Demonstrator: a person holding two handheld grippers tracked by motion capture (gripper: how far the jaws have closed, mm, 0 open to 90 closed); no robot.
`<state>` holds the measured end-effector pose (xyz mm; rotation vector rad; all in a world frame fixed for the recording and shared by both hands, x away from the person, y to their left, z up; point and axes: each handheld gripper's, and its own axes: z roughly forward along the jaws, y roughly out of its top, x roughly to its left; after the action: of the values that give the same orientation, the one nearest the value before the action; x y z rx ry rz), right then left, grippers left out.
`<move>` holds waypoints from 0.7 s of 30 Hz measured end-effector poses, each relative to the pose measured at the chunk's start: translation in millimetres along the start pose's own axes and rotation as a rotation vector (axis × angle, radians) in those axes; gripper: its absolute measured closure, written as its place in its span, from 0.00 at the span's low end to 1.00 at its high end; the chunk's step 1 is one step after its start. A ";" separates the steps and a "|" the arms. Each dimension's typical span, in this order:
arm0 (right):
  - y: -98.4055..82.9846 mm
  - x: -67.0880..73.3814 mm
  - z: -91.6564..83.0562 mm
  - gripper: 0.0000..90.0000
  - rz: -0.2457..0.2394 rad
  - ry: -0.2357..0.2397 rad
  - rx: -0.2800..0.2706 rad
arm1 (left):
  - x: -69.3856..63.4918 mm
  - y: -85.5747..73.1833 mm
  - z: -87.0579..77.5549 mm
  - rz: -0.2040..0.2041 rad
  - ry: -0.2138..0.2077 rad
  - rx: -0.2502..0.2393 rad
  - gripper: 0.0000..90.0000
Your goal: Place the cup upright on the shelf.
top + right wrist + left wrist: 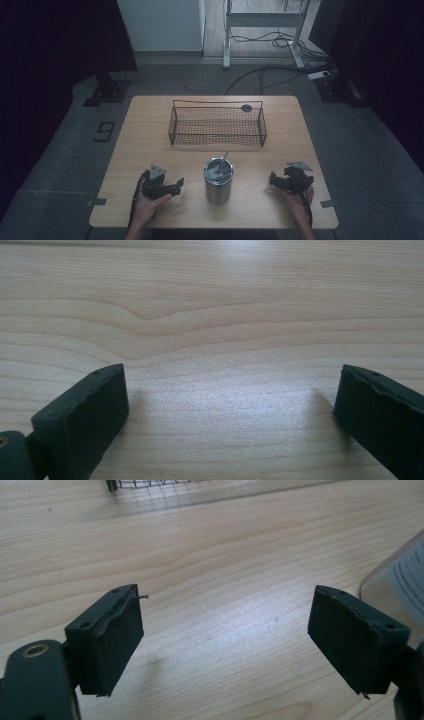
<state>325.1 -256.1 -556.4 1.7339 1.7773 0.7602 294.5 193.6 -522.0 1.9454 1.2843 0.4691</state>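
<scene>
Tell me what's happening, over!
Left gripper and right gripper: jaws open, empty, low over the wooden table. Steel tumbler upright between them, untouched. Black wire basket behind. Nothing blocking.

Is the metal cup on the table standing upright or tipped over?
Upright. The metal cup stands on its base on the table, its lidded top facing up, with a straw rising from it.

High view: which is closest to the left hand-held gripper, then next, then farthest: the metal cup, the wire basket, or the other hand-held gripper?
Measured from the left hand-held gripper:
1. Metal cup, just beside it at the table's middle front.
2. Wire basket, farther back, at the table's middle.
3. Right hand-held gripper, past the cup on the far side of the front edge.
</scene>
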 end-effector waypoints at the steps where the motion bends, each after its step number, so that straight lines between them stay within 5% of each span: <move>1: 0.1 -0.2 0.2 0.01 -0.002 0.001 0.000 | -0.7 -0.2 0.5 0.006 -0.002 0.003 0.16; 21: 0.1 0.1 -0.1 0.01 -0.004 0.003 0.000 | -3.5 -3.3 4.3 0.017 -0.005 0.023 0.16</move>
<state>325.1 -256.0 -556.2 1.7298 1.7819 0.7619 293.8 189.5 -527.0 1.9764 1.2761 0.4589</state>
